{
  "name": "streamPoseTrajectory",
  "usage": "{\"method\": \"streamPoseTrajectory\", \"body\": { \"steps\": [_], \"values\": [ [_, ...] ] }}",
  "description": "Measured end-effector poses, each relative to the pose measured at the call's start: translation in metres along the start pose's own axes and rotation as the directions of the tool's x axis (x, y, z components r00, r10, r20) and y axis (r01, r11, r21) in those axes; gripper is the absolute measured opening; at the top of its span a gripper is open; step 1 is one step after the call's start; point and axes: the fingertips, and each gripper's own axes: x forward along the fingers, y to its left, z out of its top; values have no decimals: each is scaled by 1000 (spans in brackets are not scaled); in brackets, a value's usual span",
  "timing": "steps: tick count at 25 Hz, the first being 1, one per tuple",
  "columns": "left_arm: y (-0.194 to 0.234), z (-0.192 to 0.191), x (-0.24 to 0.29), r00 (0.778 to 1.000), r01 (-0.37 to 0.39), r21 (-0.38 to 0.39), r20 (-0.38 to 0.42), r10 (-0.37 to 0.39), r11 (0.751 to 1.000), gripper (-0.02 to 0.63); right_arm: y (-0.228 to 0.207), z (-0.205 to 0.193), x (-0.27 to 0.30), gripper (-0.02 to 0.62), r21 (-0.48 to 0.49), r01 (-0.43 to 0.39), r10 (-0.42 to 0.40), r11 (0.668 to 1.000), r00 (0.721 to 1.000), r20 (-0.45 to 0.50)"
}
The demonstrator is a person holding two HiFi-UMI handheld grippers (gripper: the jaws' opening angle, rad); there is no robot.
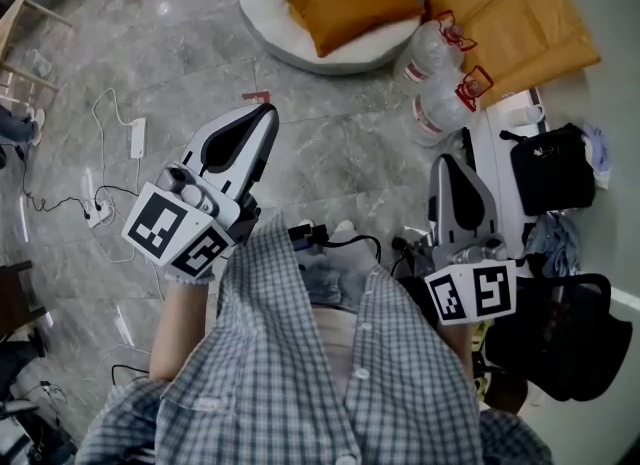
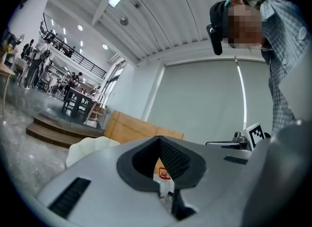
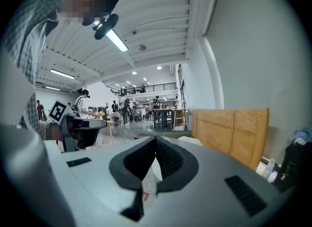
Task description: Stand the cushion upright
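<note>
- The orange cushion [image 1: 352, 1] lies on its broad face on a white round seat [image 1: 268, 15], at the top centre of the head view, well apart from both grippers.
- The left gripper [image 1: 263, 111] is at the left centre of the head view, pointing up the frame toward the seat. In the left gripper view its fingers [image 2: 176, 158] are clenched together with nothing between them.
- The right gripper [image 1: 447, 161] is at the right centre of the head view. In the right gripper view its fingers [image 3: 168, 160] are likewise pressed together and empty.
- Two clear water bottles with red handles [image 1: 432, 48] [image 1: 440, 108] stand on the grey marble floor [image 1: 180, 43], just right of the seat and above the right gripper in the frame.
- Tan boards [image 1: 530, 13] fill the upper right corner of the head view.
- A black bag [image 1: 552, 168] sits at the right edge.
- A white power strip [image 1: 138, 137] with cables lies on the floor at the left.
- The person's checked shirt [image 1: 290, 383] fills the bottom of the frame.
</note>
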Motion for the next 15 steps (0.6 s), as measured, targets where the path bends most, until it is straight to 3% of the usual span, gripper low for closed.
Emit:
{"method": "streamPoseTrajectory", "body": {
  "steps": [3,7,15],
  "values": [
    [6,4,-1,1000,11,3,3,-11,1000,8,5,2,3,6,8,10,-10,1000,1000,5],
    [11,7,-2,1000,8,8,9,-8,1000,8,3,8,2,6,91,17,-21,996,999,44],
    [16,8,5,1000,-28,16,3,28,999,8,-25,4,17,6,133,26,-33,991,998,51]
  ]
}}
